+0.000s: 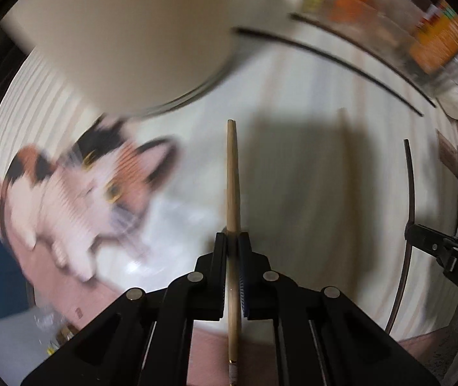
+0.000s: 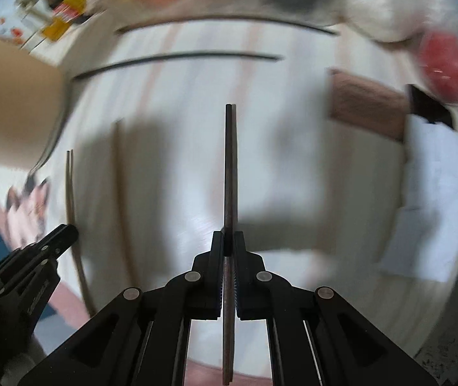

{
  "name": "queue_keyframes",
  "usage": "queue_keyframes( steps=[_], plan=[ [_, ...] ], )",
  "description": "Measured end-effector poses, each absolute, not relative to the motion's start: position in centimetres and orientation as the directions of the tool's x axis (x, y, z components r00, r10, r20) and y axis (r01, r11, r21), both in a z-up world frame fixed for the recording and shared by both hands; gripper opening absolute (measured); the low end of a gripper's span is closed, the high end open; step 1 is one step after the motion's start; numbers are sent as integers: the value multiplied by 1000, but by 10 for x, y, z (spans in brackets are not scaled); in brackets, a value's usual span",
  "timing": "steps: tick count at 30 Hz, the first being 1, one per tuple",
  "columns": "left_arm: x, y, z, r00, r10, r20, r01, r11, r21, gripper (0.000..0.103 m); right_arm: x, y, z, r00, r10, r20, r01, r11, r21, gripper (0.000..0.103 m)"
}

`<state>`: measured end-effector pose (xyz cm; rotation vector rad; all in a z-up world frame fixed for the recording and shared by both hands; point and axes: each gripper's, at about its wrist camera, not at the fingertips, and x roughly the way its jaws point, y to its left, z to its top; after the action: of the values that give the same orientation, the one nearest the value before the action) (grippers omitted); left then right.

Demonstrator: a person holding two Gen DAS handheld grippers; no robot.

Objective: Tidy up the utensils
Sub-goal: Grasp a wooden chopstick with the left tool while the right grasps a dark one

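Two tongs clenched: left tongs [image 1: 232,241] grasp a pale chopstick [image 1: 232,173]; right tongs [image 2: 229,241] a dark chopstick [image 2: 230,167]; surroundings blurred.

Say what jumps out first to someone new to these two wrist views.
Each gripper is shut on one chopstick: the left gripper on a light wooden chopstick, the right gripper on a dark chopstick, both above a white tabletop. Next comes the blurred calico cat figure left of the left gripper, below a big beige cylinder.
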<state>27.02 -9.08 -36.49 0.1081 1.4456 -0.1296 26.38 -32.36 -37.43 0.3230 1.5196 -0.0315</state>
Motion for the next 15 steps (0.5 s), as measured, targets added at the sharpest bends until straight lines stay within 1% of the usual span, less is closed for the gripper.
queue_keyframes(
  steps=[1,3,15],
  plan=[
    [269,-85,-365,116,-19,-993,145,989,-2,4,262,-316,-375,49,190,-981,204,959,196,5],
    [267,-77,-366,114,-31,-993,133,991,-16,4,262,-304,-373,45,146,-988,160,975,151,5],
    [269,-95,-364,121,-15,-993,157,988,4,5,287,-283,-370,-41,55,-998,96,994,51,6]
  ],
)
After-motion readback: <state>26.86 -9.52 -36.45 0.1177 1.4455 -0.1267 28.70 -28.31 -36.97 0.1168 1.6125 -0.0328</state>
